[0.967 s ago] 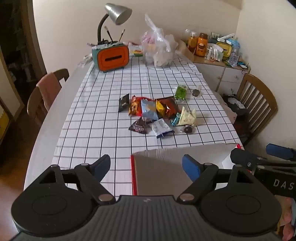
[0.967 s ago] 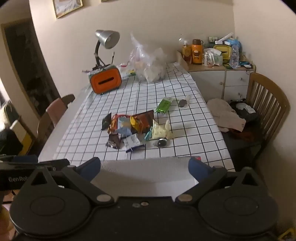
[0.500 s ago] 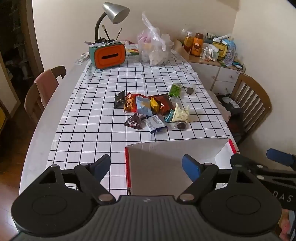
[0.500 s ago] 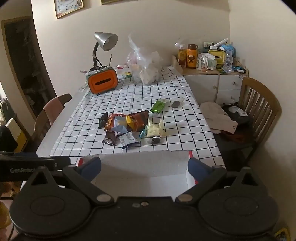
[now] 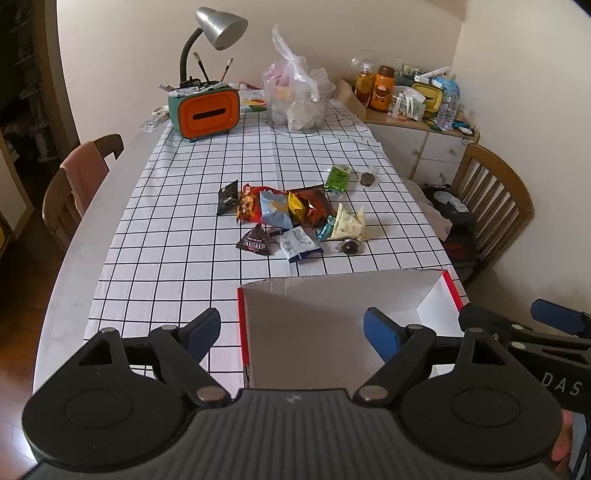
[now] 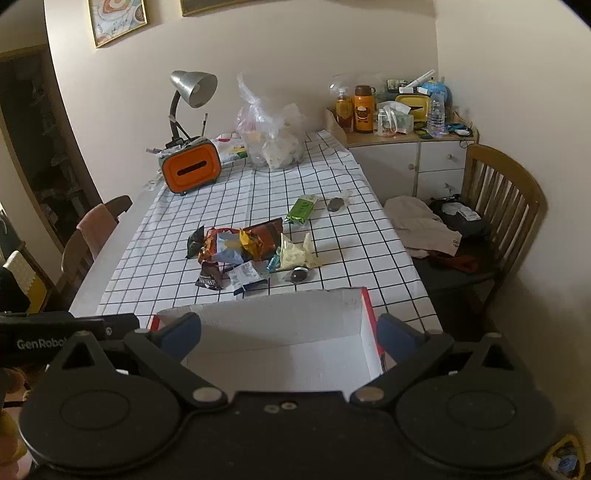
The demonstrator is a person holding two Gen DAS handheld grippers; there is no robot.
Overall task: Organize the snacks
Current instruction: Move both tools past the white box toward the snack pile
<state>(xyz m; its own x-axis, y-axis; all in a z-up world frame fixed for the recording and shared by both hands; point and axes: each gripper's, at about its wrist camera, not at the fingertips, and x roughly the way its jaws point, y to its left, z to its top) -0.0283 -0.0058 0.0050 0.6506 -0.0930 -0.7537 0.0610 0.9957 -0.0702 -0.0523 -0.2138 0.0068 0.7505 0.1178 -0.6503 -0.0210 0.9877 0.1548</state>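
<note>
Lying in a loose heap at the middle of the checked counter (image 5: 177, 206), the snacks (image 5: 291, 218) are small crinkled packets, overlapping and touching: a black pouch (image 5: 227, 197) at the heap's 9 o'clock edge, a red-orange chip bag (image 5: 248, 205) beside it, a pale blue packet (image 5: 274, 209), a gold wrapper (image 5: 296, 207) on a dark brown bag (image 5: 314, 201), a cream packet (image 5: 349, 224) at 3 o'clock, and a brown m&m's pouch (image 5: 255, 243) with a white-and-blue packet (image 5: 300, 244) at 6 o'clock. A green packet (image 5: 337, 178) and a dark round sweet (image 5: 368, 180) lie apart at 1 o'clock; another round sweet (image 5: 349, 246) sits just beside the cream packet. At 6 o'clock from the heap, near the counter's edge, stands an open cardboard box (image 5: 332, 291) with red rims and white inside; nothing shows in the visible part. The left claw (image 5: 291, 330) hangs above the box's left wall, fingers spread apart, holding nothing. The right claw (image 6: 288, 332) hovers over the box too, fingers wide apart and empty. An orange tissue box (image 5: 207, 110), a lamp (image 5: 218, 24) and a plastic bag (image 5: 295, 99) stand at 12 o'clock.
</note>
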